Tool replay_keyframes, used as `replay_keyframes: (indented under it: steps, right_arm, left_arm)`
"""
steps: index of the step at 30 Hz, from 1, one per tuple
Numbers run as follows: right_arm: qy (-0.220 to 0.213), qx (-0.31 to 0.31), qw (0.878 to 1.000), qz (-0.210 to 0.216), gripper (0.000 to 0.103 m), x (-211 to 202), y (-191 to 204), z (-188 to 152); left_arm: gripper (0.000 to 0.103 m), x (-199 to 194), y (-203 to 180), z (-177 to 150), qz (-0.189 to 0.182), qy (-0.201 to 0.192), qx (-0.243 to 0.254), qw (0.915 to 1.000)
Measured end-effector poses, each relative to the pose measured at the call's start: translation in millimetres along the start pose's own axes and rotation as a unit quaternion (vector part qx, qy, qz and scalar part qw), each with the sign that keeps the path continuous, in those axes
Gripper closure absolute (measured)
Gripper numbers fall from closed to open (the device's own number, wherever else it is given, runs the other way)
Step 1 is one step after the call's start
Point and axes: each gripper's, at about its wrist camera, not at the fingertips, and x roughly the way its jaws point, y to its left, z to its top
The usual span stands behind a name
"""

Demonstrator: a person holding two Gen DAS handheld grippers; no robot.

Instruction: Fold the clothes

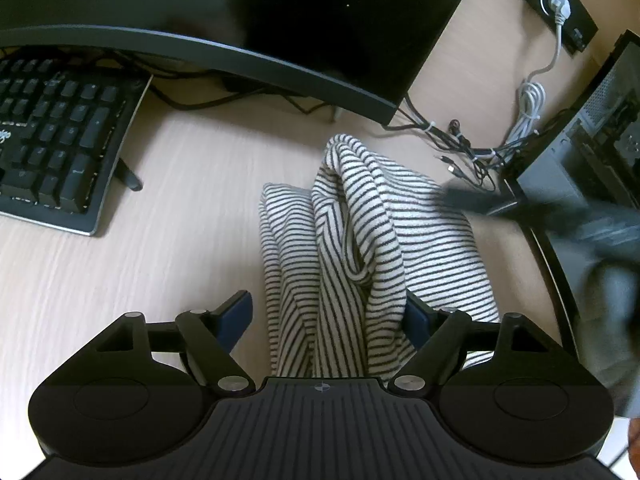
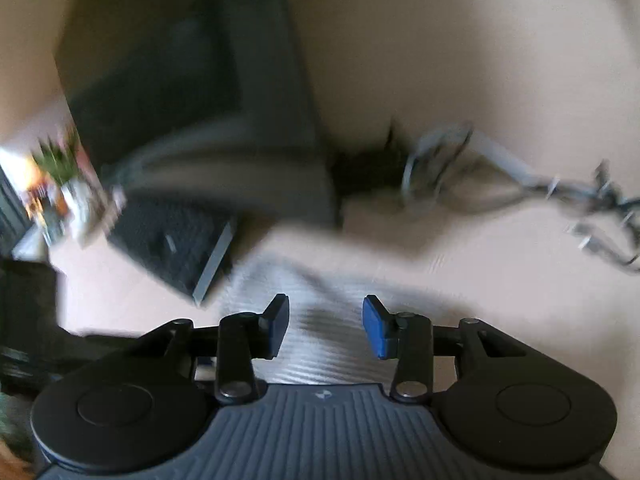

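Observation:
A white garment with thin black stripes (image 1: pixel 360 232) lies bunched in folds on the pale wooden desk (image 1: pixel 160 208). My left gripper (image 1: pixel 326 312) is open, its blue-padded fingers on either side of the near part of the cloth. The other gripper shows as a dark blur at the cloth's right edge (image 1: pixel 520 208). In the right wrist view everything is motion-blurred; my right gripper (image 2: pixel 326 326) is open above the striped garment (image 2: pixel 320 336), with nothing between the pads.
A black keyboard (image 1: pixel 60 140) lies at the left, a black monitor (image 1: pixel 260 20) behind the cloth. Tangled cables (image 1: pixel 480 152) and a white cord (image 1: pixel 532 100) lie at the back right. A dark computer case (image 1: pixel 592 152) stands at the right; it also shows blurred in the right wrist view (image 2: pixel 192 100).

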Motion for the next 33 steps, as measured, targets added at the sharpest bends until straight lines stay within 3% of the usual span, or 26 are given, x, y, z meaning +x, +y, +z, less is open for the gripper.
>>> replay_keyframes:
  steps: [4,7,10,13,16,20,26,33]
  right_arm:
    - [0.026,-0.004,0.999,-0.021,0.063,33,-1,1]
    - [0.020,-0.017,1.000,-0.012,0.061,26,2,3]
    - [-0.012,-0.003,1.000,-0.010,0.043,1,-6,-1]
    - [-0.036,0.020,0.999,-0.019,0.040,-28,-17,-17]
    - [-0.033,0.043,0.998,-0.028,0.031,-41,-28,-40]
    - [-0.021,0.092,0.995,-0.007,0.025,-38,-43,-56]
    - [-0.003,0.078,0.997,-0.001,0.017,-25,-43,-58]
    - [0.034,0.114,0.991,0.055,0.013,0,-51,-62]
  left_arm:
    - [0.019,-1,5,-1,0.003,-0.002,-0.010,0.9999]
    - [0.017,-2,5,-2,0.003,-0.001,-0.009,1.0000]
    - [0.018,-10,5,-1,-0.011,-0.005,-0.016,0.9998]
    - [0.022,-22,5,4,-0.030,-0.016,-0.024,0.9991]
    - [0.022,-28,1,13,-0.029,-0.029,-0.017,0.9990]
    - [0.020,-9,-3,16,-0.019,-0.007,-0.014,0.9997]
    - [0.016,10,4,7,-0.036,0.019,-0.054,0.9977]
    - [0.017,9,6,-7,-0.046,0.025,-0.080,0.9954]
